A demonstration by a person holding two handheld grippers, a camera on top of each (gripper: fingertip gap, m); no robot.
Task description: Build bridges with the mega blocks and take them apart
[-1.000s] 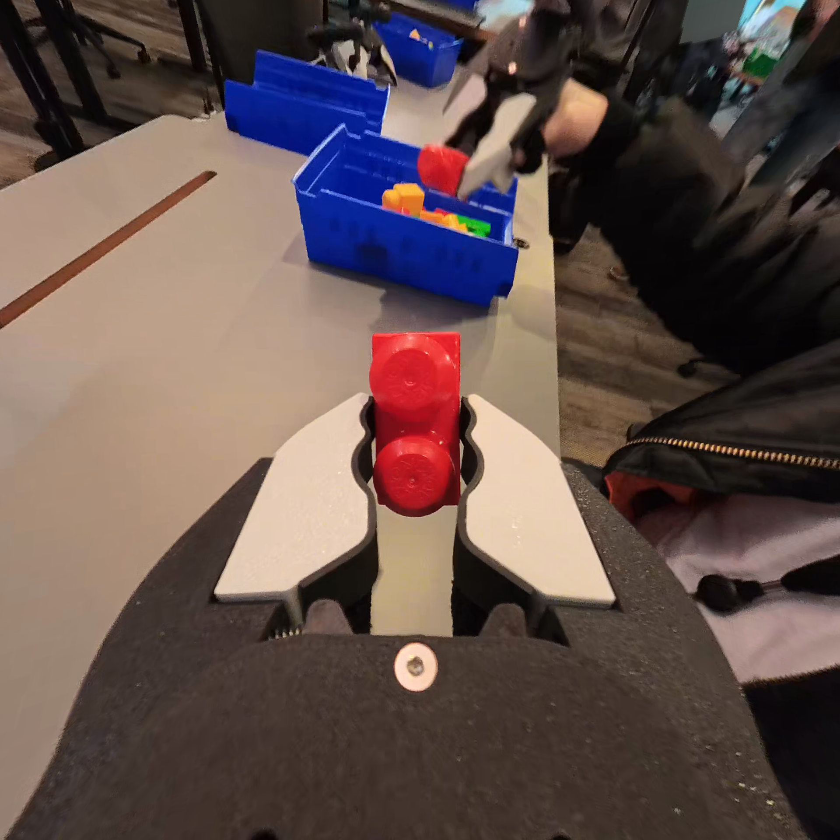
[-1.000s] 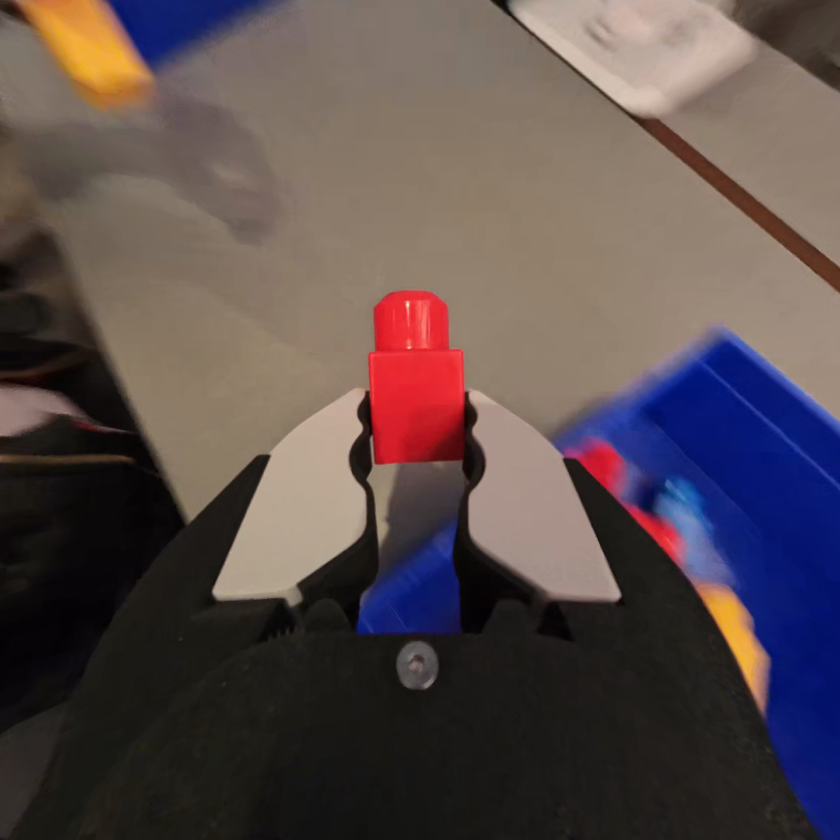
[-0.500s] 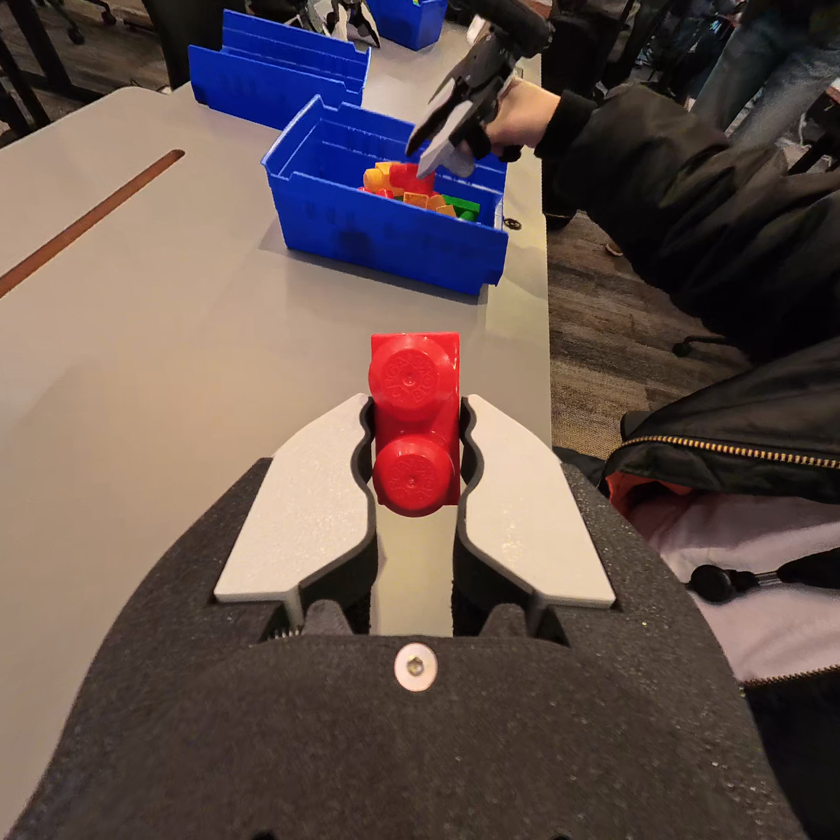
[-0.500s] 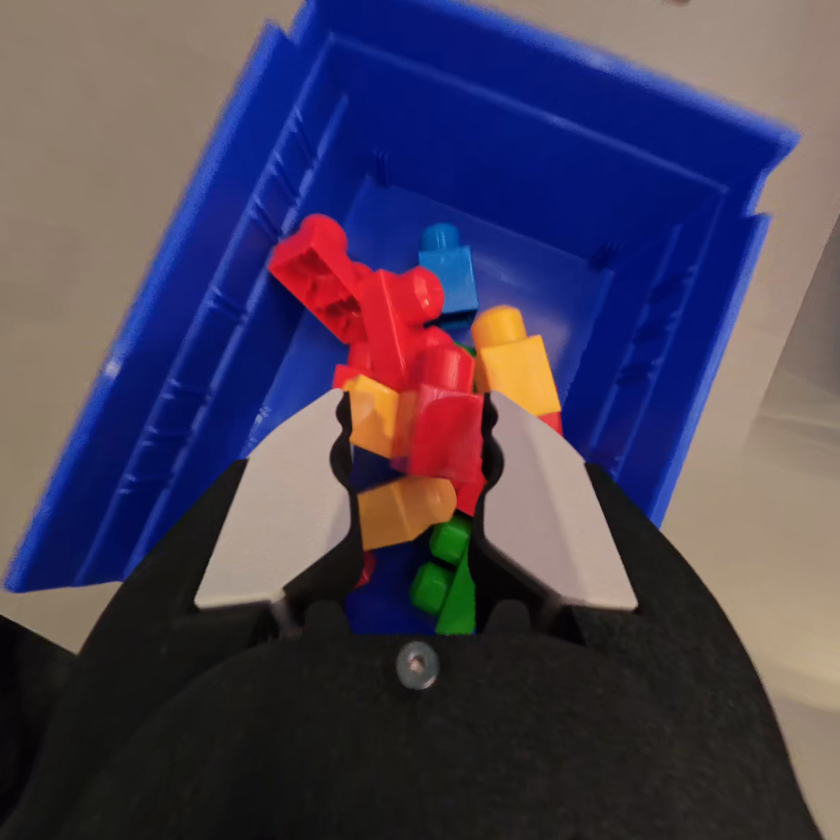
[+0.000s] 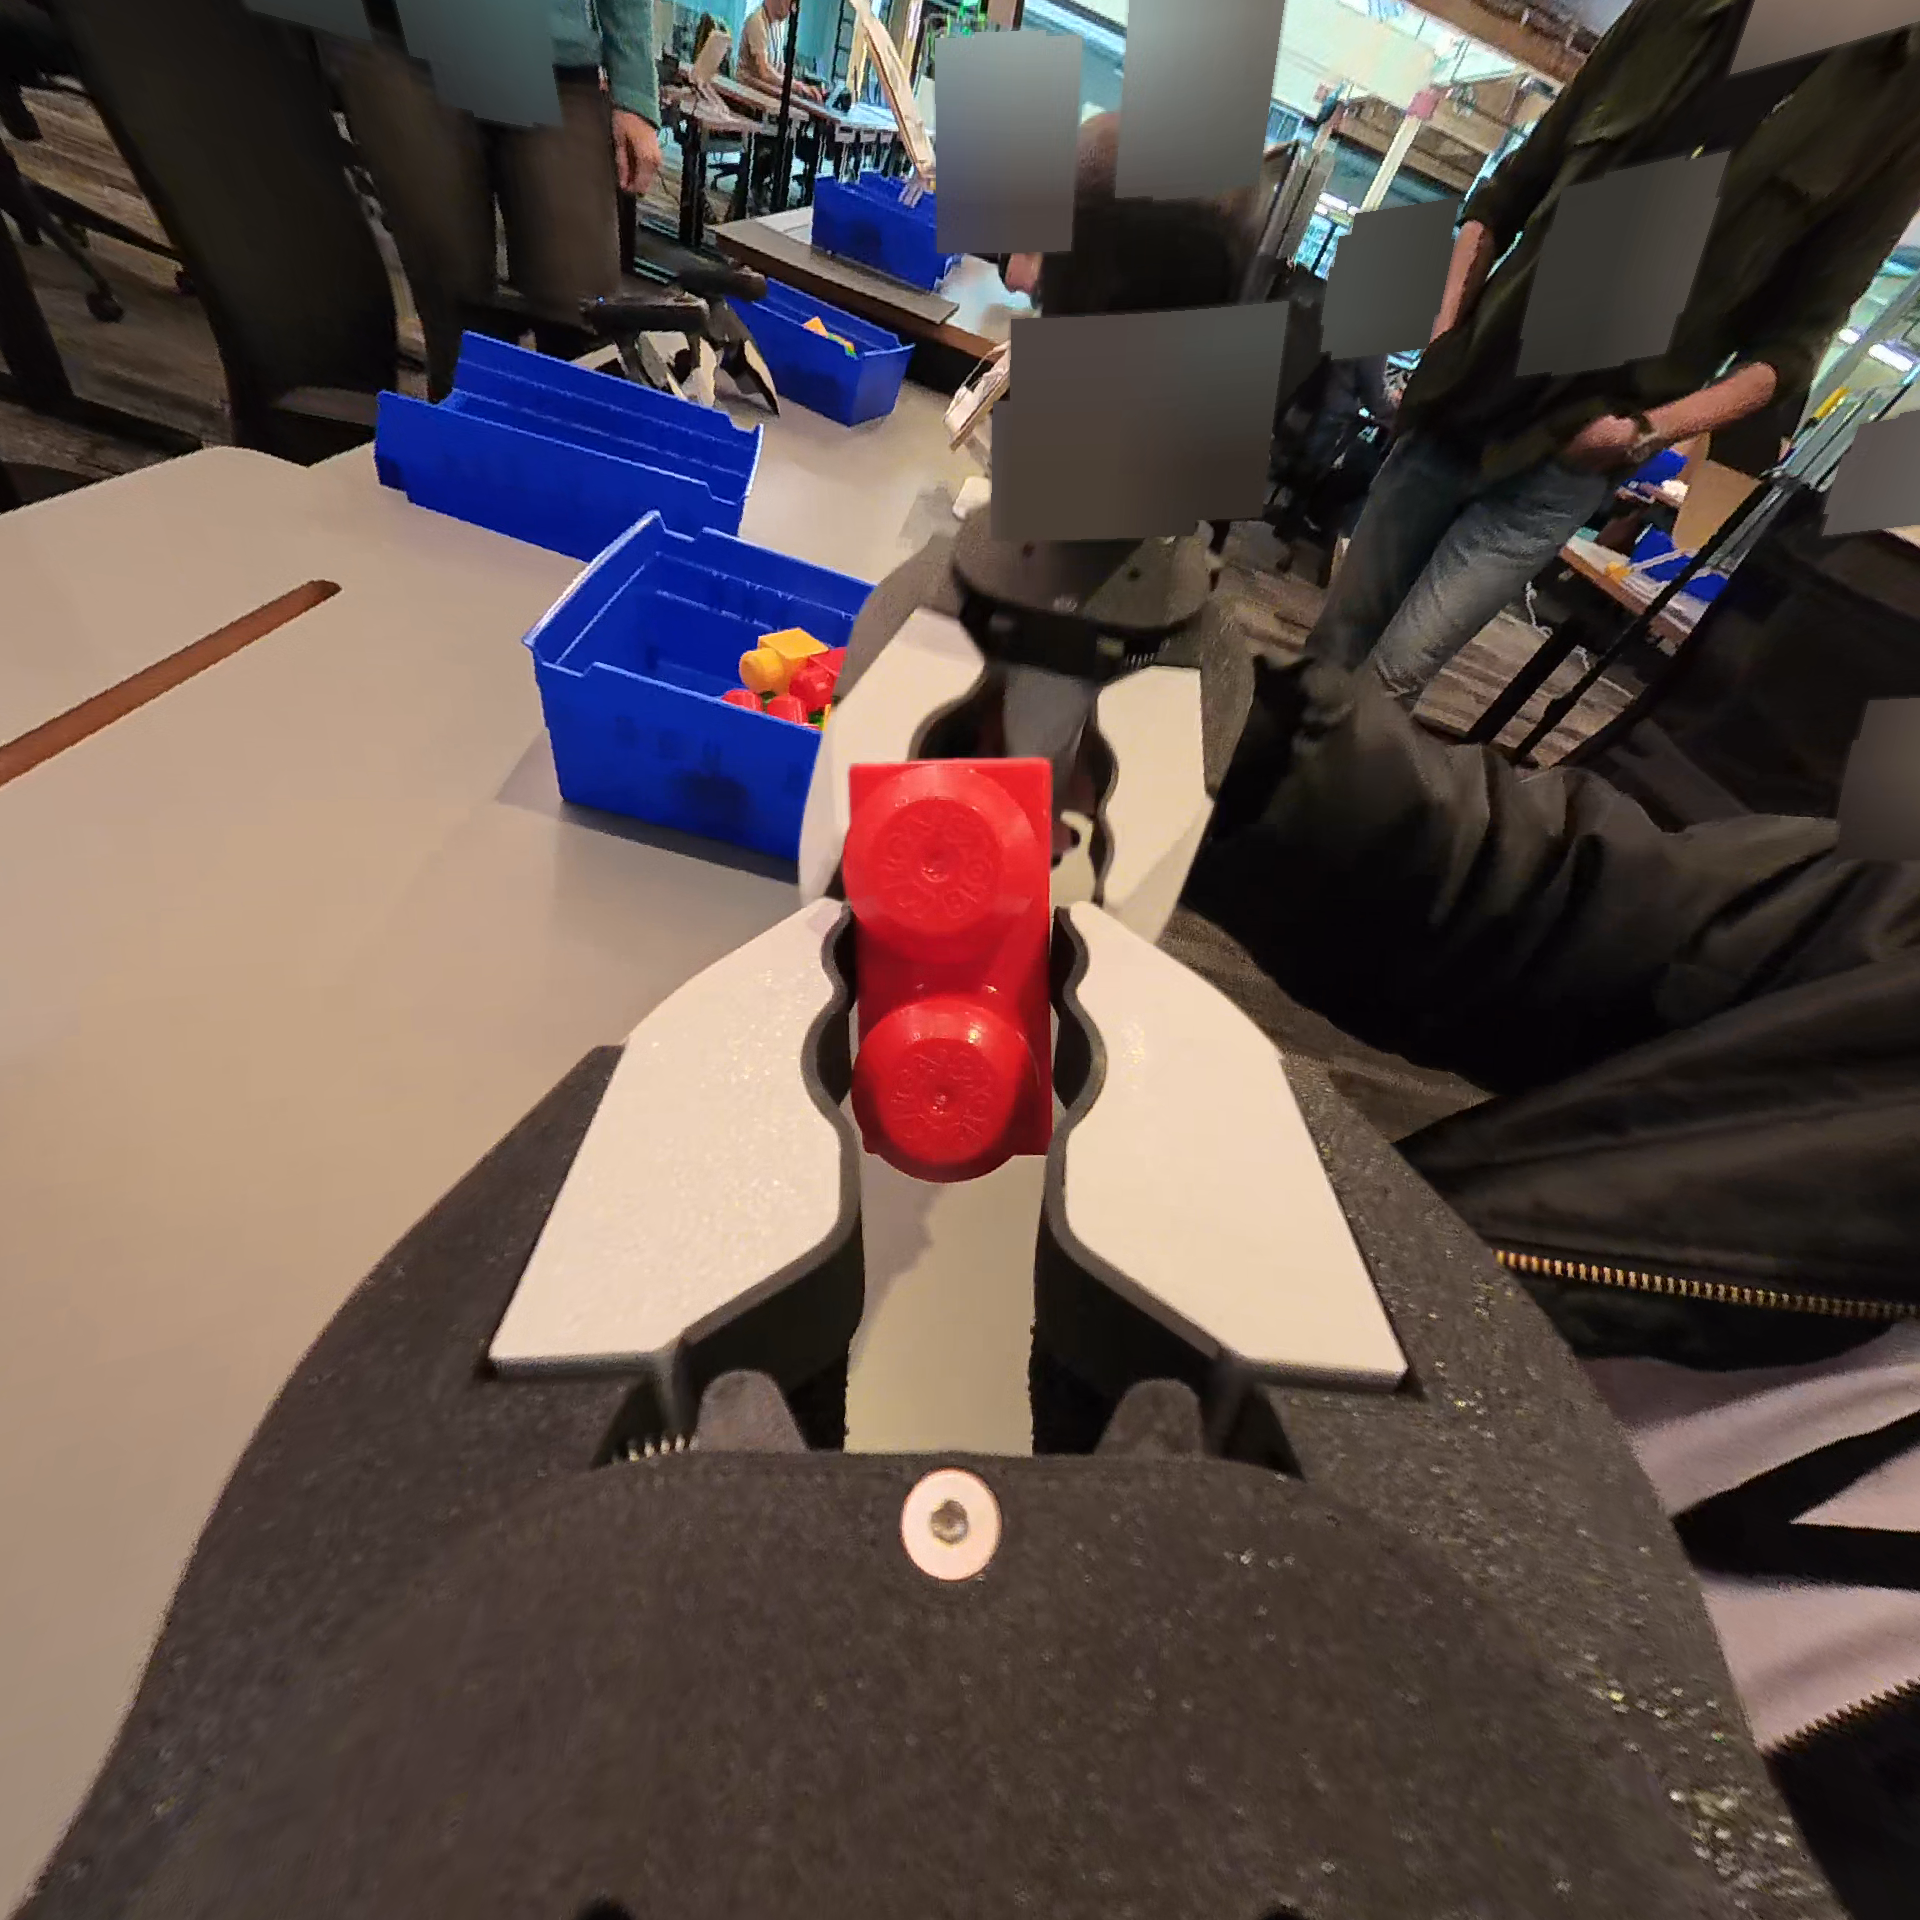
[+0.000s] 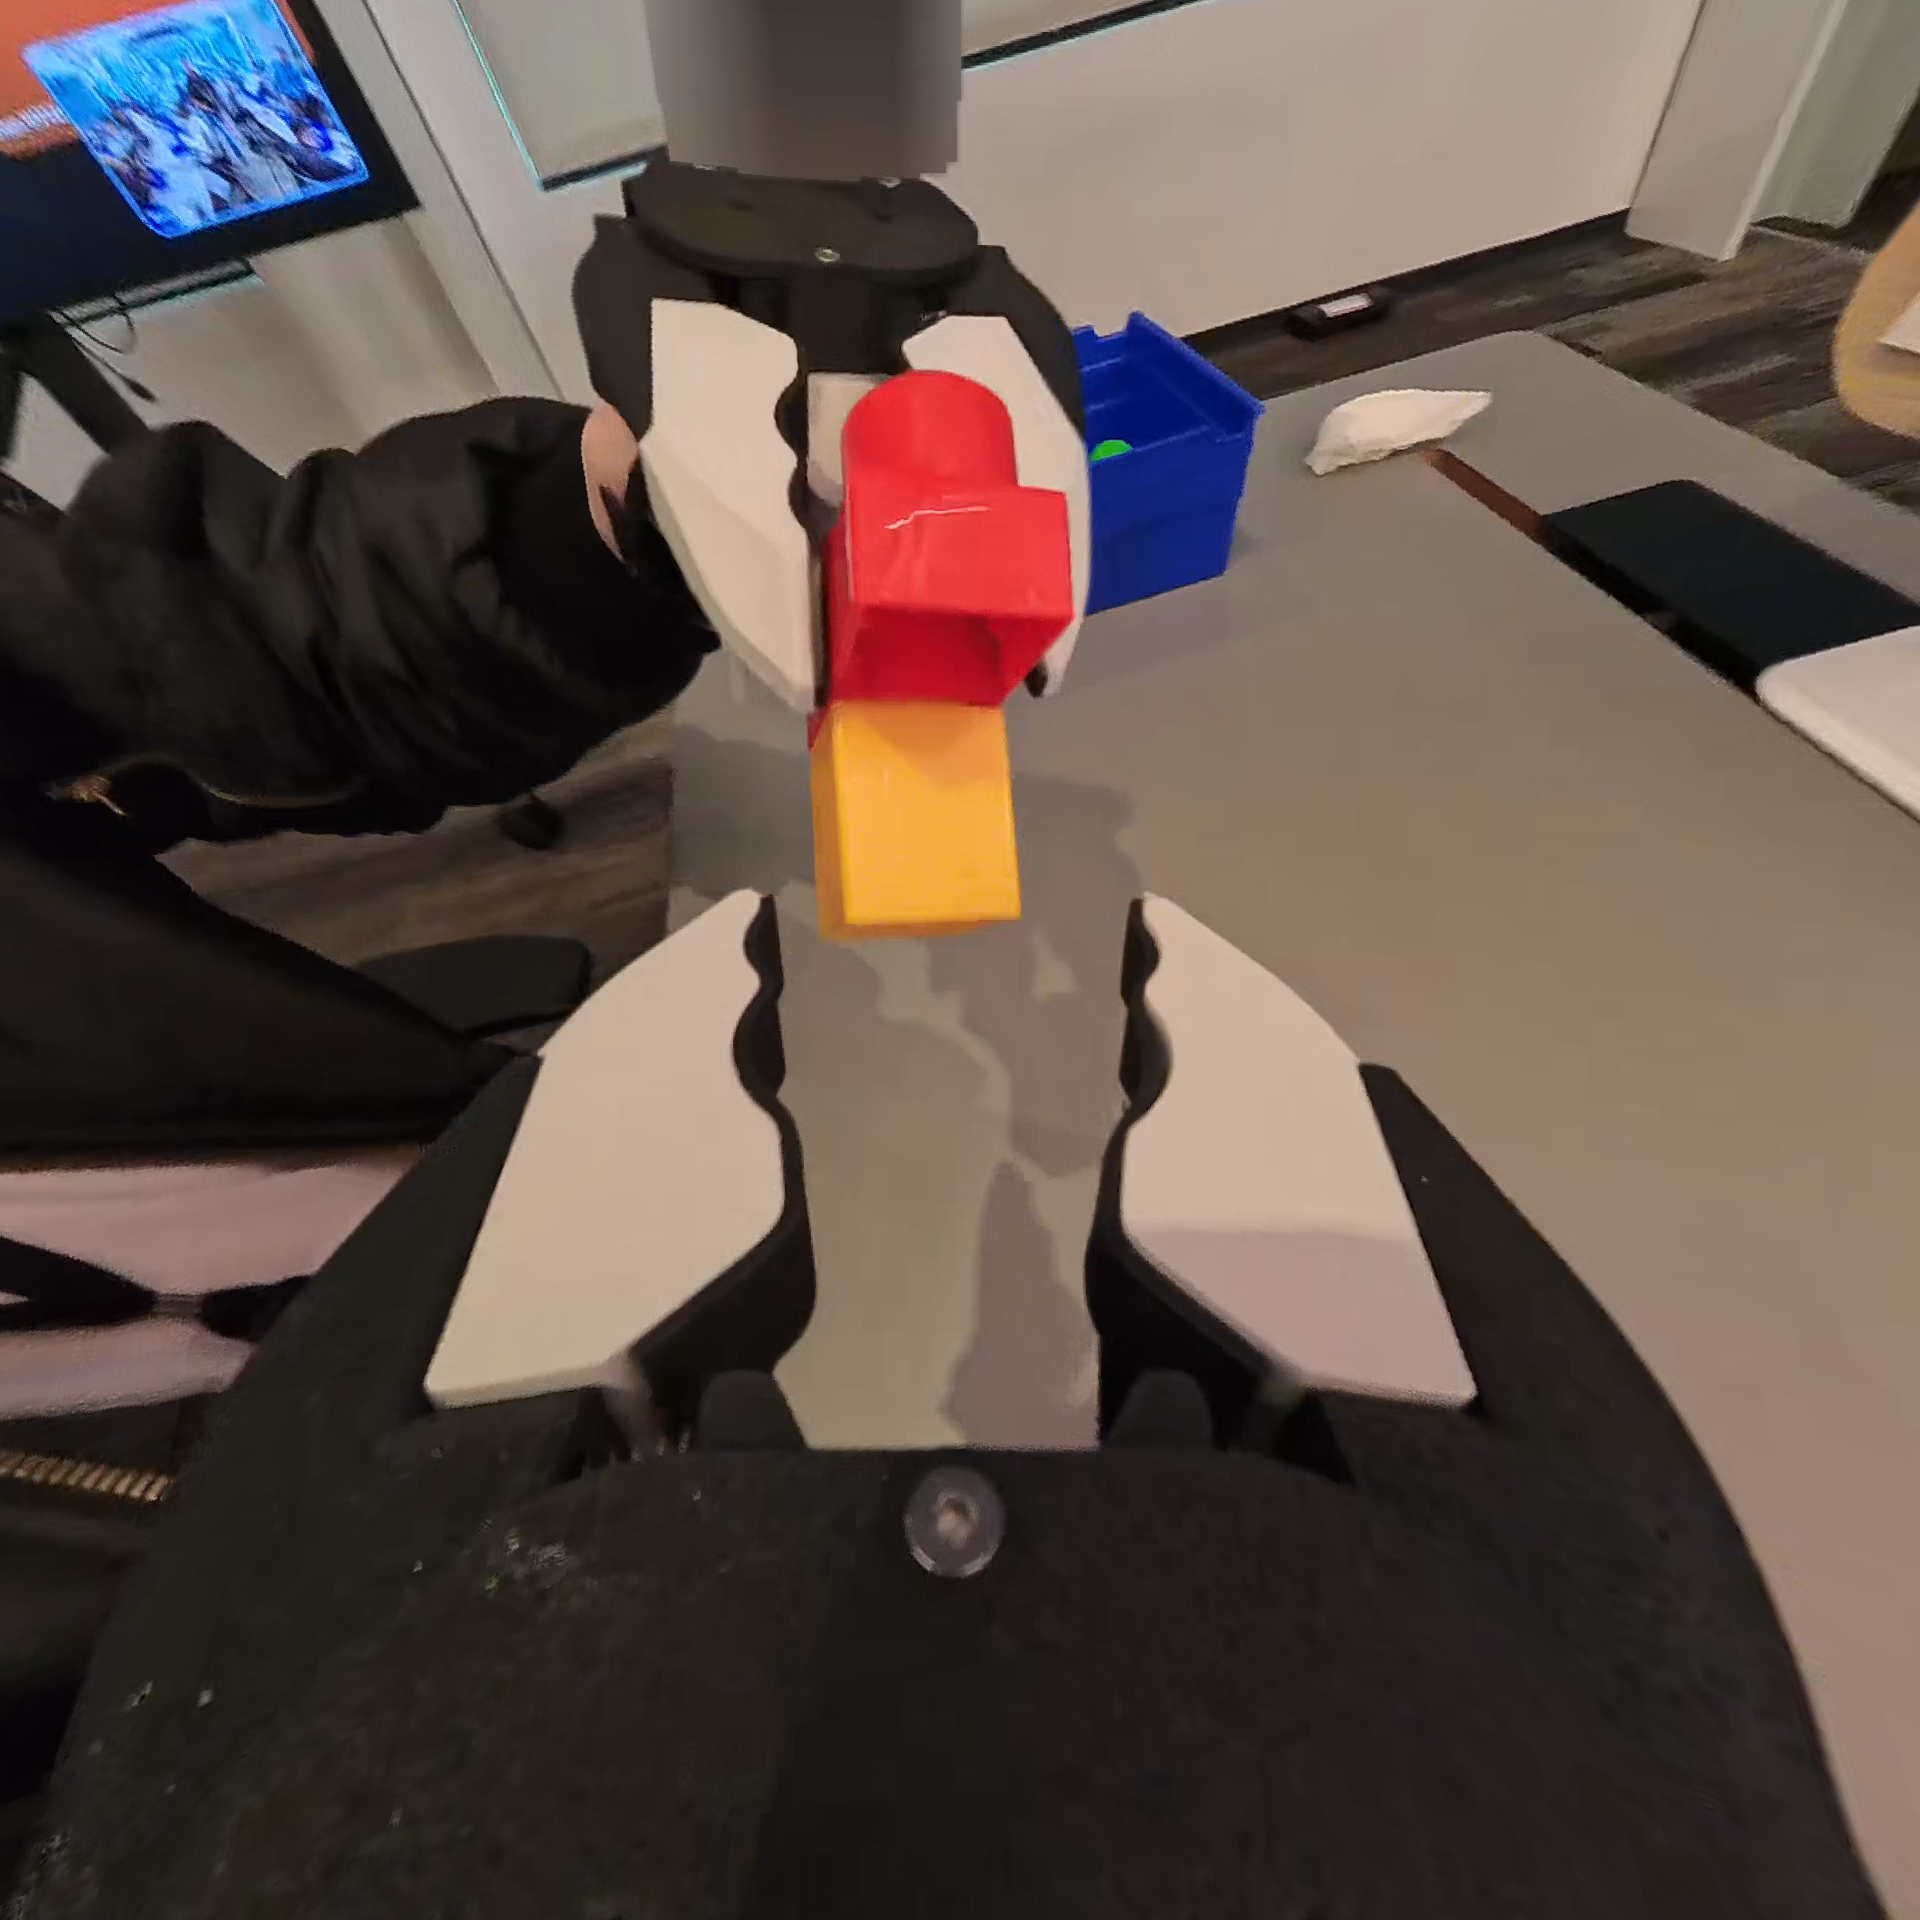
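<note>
My left gripper (image 5: 951,997) is shut on a red two-stud block (image 5: 945,966) and holds it above the grey table (image 5: 260,987). In the right wrist view the left gripper (image 6: 925,665) faces me with the red block (image 6: 956,540) in it, and a yellow block (image 6: 914,821) sits against the red block's underside. My right gripper (image 6: 945,914) is open and empty, its tips just short of the yellow block. Its fingers (image 5: 1158,790) show right behind the red block in the left wrist view, where the yellow block is hidden.
A blue bin (image 5: 644,738) with loose blocks stands on the table ahead left, another blue bin (image 5: 561,457) behind it. A third bin (image 6: 1164,520) and a white cloth (image 6: 1392,426) lie farther off. A black jacket (image 5: 1558,935) borders the table edge. People stand behind.
My right gripper let go of its small red block over the bin, then swung round, open, to face the left gripper. The left gripper kept its red block and tilted up.
</note>
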